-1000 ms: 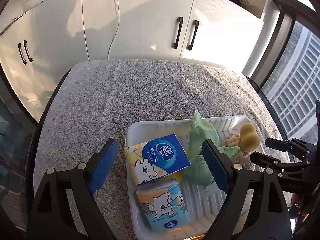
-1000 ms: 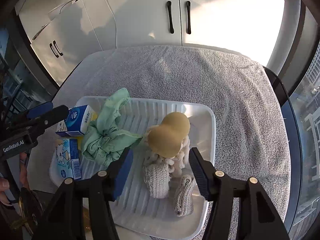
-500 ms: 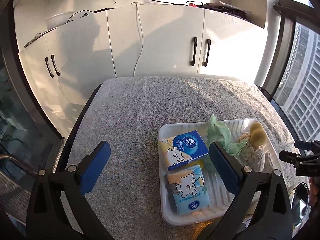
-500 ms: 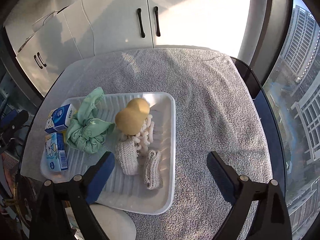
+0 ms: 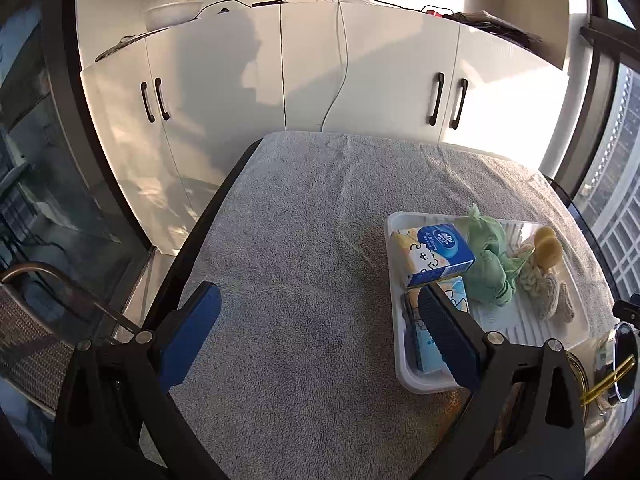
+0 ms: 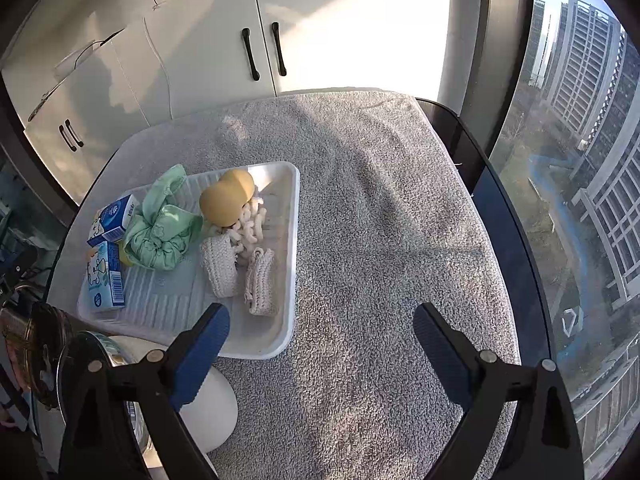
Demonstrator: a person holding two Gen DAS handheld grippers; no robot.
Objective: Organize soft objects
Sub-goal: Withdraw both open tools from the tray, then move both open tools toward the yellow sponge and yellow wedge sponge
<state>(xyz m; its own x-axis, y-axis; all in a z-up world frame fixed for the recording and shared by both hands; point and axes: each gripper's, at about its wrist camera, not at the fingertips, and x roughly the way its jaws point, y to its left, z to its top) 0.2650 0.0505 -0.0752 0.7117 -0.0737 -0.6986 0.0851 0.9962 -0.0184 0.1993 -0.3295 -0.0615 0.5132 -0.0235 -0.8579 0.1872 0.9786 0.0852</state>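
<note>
Both the left gripper (image 5: 320,336) and right gripper (image 6: 320,352) stand wide, empty; white tray (image 6: 290,280) at left, bare grey towel (image 6: 380,220) at right

Lower tissue pack (image 5: 430,344) half hidden behind left claw pad; jar (image 6: 44,356) cut off at frame edge.

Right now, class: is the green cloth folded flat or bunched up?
Bunched up: the green cloth sits crumpled in the white tray.
</note>
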